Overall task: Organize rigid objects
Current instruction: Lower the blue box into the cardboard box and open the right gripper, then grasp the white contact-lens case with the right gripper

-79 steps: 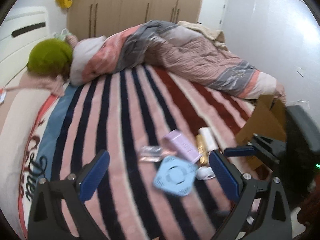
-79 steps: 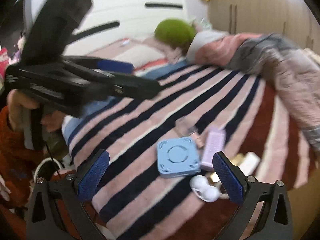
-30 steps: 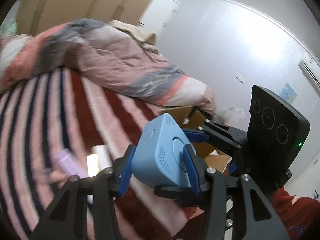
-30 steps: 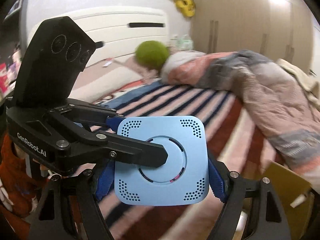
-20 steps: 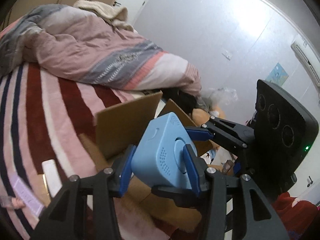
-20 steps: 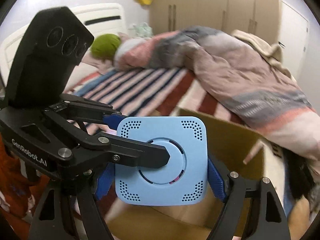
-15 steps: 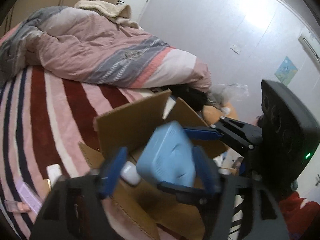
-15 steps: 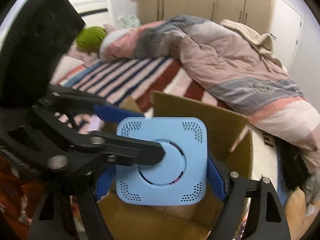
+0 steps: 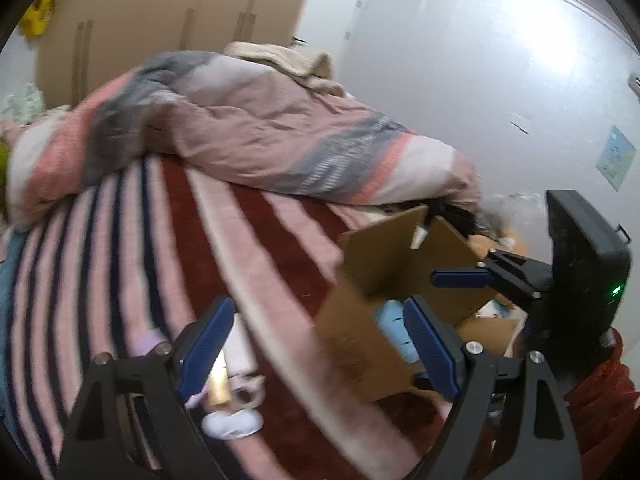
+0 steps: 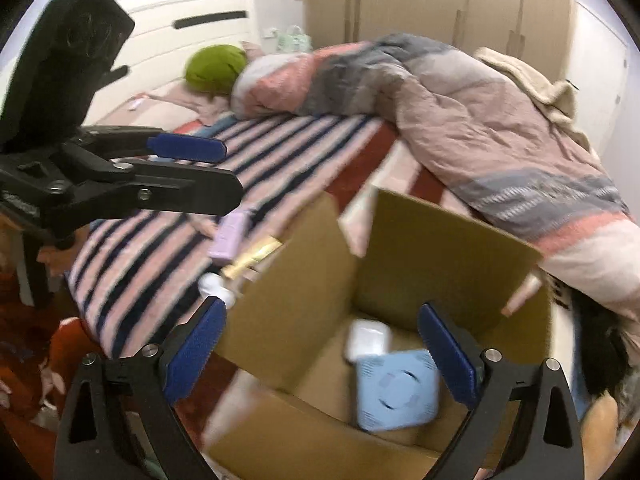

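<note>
The light blue square box (image 10: 394, 390) lies inside the open cardboard box (image 10: 296, 292) next to a white item (image 10: 368, 338); it also shows in the left wrist view (image 9: 394, 326). My right gripper (image 10: 320, 354) is open and empty above the cardboard box. My left gripper (image 9: 316, 344) is open and empty over the bed edge, beside the cardboard box (image 9: 360, 320). A lilac box (image 10: 230, 236), a gold tube (image 10: 252, 258) and a white case (image 10: 214, 282) lie on the striped blanket (image 10: 168, 236).
A rumpled pink and grey quilt (image 10: 460, 120) lies across the bed behind the cardboard box. A green pillow (image 10: 214, 68) sits by the headboard. Wardrobes (image 9: 160, 28) and a white wall stand behind. The cardboard box stands off the bed's edge.
Both grippers carried the blue box from the bed to the cardboard box, then opened. The blue box dropped inside. The left gripper has swung back toward the bed.
</note>
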Available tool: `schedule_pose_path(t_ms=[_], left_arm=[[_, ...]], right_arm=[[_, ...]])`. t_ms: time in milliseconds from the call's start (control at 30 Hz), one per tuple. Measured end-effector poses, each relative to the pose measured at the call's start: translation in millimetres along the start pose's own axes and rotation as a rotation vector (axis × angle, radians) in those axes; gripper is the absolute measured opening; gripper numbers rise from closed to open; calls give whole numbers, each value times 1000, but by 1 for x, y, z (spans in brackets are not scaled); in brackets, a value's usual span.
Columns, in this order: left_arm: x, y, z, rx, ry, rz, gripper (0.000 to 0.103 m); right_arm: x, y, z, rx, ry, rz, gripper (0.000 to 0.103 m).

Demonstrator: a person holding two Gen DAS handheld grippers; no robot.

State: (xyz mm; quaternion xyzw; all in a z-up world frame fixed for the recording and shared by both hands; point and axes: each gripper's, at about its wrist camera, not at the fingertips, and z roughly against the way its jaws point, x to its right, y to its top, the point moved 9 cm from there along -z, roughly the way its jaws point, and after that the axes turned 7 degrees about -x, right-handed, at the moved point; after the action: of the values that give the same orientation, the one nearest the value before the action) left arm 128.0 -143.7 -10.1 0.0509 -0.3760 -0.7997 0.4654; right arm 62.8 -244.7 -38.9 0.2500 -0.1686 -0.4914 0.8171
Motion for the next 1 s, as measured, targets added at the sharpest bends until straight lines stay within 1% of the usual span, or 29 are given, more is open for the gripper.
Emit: schedule_pose_path(t_ms=[100,133,200,233,333,400,433,533,600,667,733,767,833,900,933,967,1000], left_arm=[[-33,-16,27,31,72,31,85],[-43,-22,35,40,94,38,85],[-66,-37,51,58,146,56,85],[-73,-42,55,63,163,62,85],[-102,-65,68,81,225,92,85],[-121,-84,69,85,265,114,85],[-127,-92,67,82,271,120,85],[-142,-116,57,60,269,143,85],[-152,-131,49,43,264,154,85],[-158,-140,41,29,259,169,85],[-163,-146,32,20,247,191,85],[-165,-149,30,18,242,202,85],[-170,-152,25,14,232,218,85],[-172,-156,21,7,227,227,85],[-173,-156,21,5,227,227,85],[-174,-157,20,1,227,229,85],[-174,-157,19,-1,228,230,85]], right_arm=[[-39,18,0,46,94,36,97],[-58,24,-2,63,139,54,96],[-84,29,-9,72,186,80,96],[-103,32,-17,71,206,102,96],[-141,31,-38,47,252,142,96],[-157,24,-56,22,285,132,96],[-164,19,-68,3,304,120,96],[-169,3,-104,-63,309,71,96],[-161,-9,-128,-101,279,24,95],[-149,-17,-147,-127,225,-5,89],[-136,-25,-169,-164,177,-39,76],[-133,-27,-177,-177,169,-45,73],[-129,-32,-189,-199,164,-41,66],[-129,-33,-195,-196,150,-26,63],[-131,-32,-195,-192,149,-15,60],[-133,-31,-193,-189,160,-4,57],[-139,-31,-190,-189,192,13,51]])
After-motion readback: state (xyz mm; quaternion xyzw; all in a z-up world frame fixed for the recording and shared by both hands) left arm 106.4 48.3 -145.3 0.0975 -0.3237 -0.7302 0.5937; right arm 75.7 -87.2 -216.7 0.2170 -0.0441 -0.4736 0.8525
